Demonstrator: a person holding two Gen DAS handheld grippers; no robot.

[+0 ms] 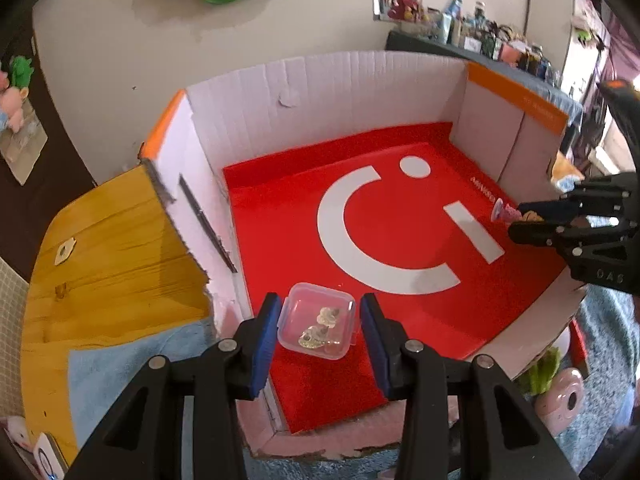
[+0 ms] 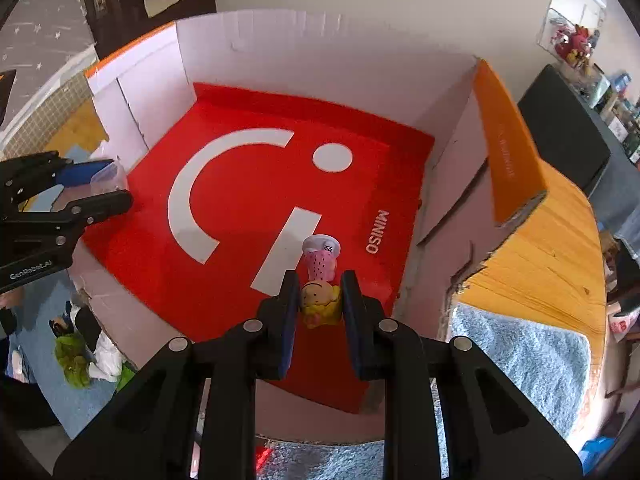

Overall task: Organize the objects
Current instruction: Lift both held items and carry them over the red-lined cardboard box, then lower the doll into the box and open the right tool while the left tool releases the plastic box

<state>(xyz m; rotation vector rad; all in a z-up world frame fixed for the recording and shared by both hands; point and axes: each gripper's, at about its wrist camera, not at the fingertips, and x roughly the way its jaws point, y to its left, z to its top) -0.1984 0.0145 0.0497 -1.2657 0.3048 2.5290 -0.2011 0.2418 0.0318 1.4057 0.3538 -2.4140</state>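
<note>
Clear plastic container [image 1: 316, 326], lidded and square, is sitting between the blue pads of the left gripper [image 1: 320, 332], which is closing on its two sides and carrying it over the near left part of the cardboard box [image 1: 340, 80]. Small pale trinkets are showing through the lid; what they are cannot be told. In the right wrist view the same container [image 2: 108, 178] is appearing as a translucent edge at the left gripper's [image 2: 100, 188] tip, by the box's left wall.

Across the box, the right gripper [image 2: 320, 300] is clamping its jaws on a small toy figure [image 2: 320, 280] with a yellow head, a pink dotted body and a pale round base. The head is sitting between the pads and the base is pointing away from the gripper, toward the white "MINISO" lettering [image 2: 378, 232]. From the left wrist camera the right gripper [image 1: 520, 224] is reaching in from the right edge, with the figure's [image 1: 508, 214] pink end sticking out past the fingertips.

Below both grippers the red liner [image 1: 300, 200] with its large white smile mark is covering the box floor. Outside the box walls, a yellow wooden tabletop [image 1: 100, 240] and a light blue towel [image 2: 520, 360] are lying on either side.
</note>
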